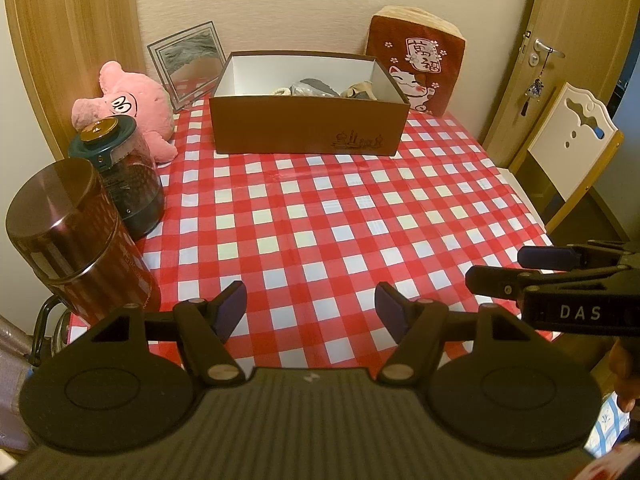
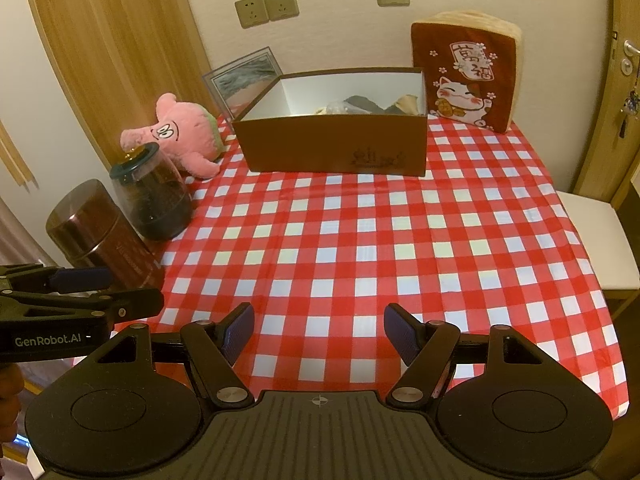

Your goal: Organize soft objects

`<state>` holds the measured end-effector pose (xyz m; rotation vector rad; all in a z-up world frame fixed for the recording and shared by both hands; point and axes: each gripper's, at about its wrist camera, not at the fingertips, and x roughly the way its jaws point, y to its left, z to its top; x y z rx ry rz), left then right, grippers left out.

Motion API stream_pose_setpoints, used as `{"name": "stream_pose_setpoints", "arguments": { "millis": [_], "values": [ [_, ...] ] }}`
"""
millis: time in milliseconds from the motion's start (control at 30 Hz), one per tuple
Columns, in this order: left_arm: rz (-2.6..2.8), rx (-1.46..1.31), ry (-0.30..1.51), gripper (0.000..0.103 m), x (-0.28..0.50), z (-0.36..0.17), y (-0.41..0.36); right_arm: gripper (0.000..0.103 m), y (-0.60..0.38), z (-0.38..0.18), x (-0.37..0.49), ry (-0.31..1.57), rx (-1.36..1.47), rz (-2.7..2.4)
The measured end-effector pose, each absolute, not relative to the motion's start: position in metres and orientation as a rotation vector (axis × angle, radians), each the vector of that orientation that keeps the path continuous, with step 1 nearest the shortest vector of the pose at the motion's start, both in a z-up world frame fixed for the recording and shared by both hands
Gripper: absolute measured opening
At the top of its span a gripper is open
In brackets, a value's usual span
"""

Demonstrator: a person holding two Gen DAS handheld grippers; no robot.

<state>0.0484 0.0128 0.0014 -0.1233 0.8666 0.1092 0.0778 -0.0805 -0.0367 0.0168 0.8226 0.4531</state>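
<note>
Soft bits lie in the box (image 1: pixel 308 128); left of it, the pink plush (image 1: pixel 132 108) waits; both my jaws released, empty.

Both wrist views were lit by warm, yellowish indoor light of moderate level. The checked cloth on the surface (image 1: pixel 320 208) was evenly lit, with its white squares tinted cream. The brown box (image 1: pixel 308 128) cast only a narrow, soft shadow along its front base. A pale reflection lay across the flat lid of the metal canister (image 1: pixel 52 200), and a faint sheen showed on the framed picture (image 1: pixel 188 60). Fisheye distortion bowed the wooden panel (image 2: pixel 112 60) and the door frame (image 1: pixel 560 40) into curves towards the edges, and the frame corners fell to black. The centre was sharp; detail softened slightly at the periphery. No motion blur was visible.
</note>
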Motion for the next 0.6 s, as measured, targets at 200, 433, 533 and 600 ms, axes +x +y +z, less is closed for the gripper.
{"name": "stream_pose_setpoints", "arguments": {
  "millis": [200, 433, 533, 600],
  "values": [
    [0.109, -0.124, 0.867, 0.069, 0.0488, 0.0011, 0.0126, 0.071, -0.0806, -0.0368, 0.0778, 0.823, 0.016, 0.451],
    [0.105, -0.123, 0.867, 0.069, 0.0488, -0.0001, 0.0114, 0.071, -0.0809, -0.0371, 0.078, 0.824, 0.018, 0.45],
    [0.107, -0.122, 0.869, 0.069, 0.0489, -0.0002, 0.0112, 0.071, -0.0829, -0.0386, 0.0785, 0.826, 0.02, 0.448],
    [0.108, -0.122, 0.873, 0.069, 0.0495, -0.0013, 0.0102, 0.071, -0.0832, -0.0387, 0.0786, 0.826, 0.02, 0.449]
  ]
}}
